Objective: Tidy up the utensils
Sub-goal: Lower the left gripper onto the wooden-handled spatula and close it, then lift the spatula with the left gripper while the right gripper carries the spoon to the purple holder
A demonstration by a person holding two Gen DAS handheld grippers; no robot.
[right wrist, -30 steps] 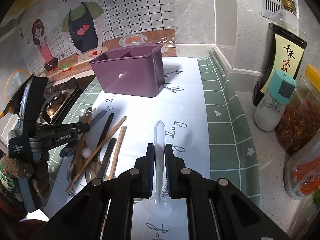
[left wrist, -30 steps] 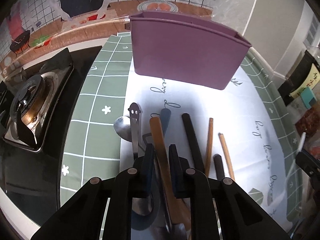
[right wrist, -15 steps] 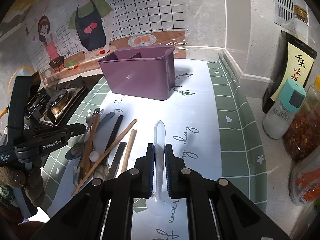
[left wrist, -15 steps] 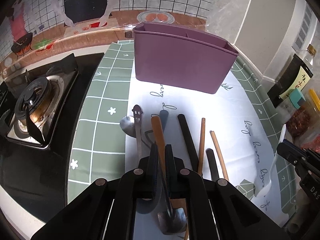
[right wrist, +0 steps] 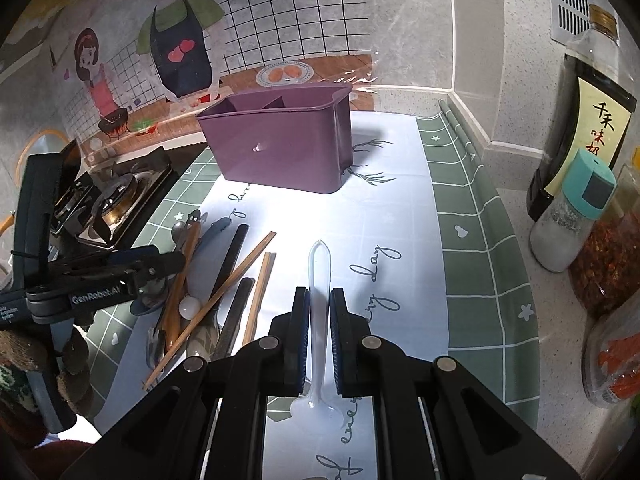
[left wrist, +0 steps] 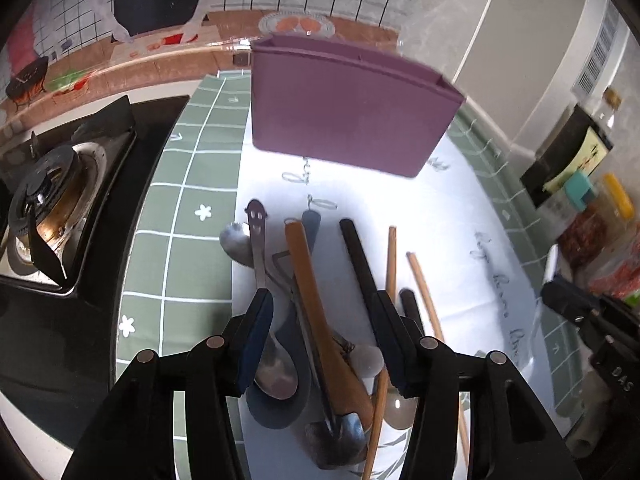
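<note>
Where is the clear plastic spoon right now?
In the right wrist view the clear plastic spoon sits clamped in the right gripper, over the white mat, right of the utensil pile.

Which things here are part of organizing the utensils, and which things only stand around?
Part of the job:
- purple holder
- clear plastic spoon, clamped in the right claw
- wooden spoon, between the opening jaws of the left claw
- wooden chopsticks
- metal spoon

Only standing around:
- gas stove
- sauce bottle
- shaker with teal cap
</note>
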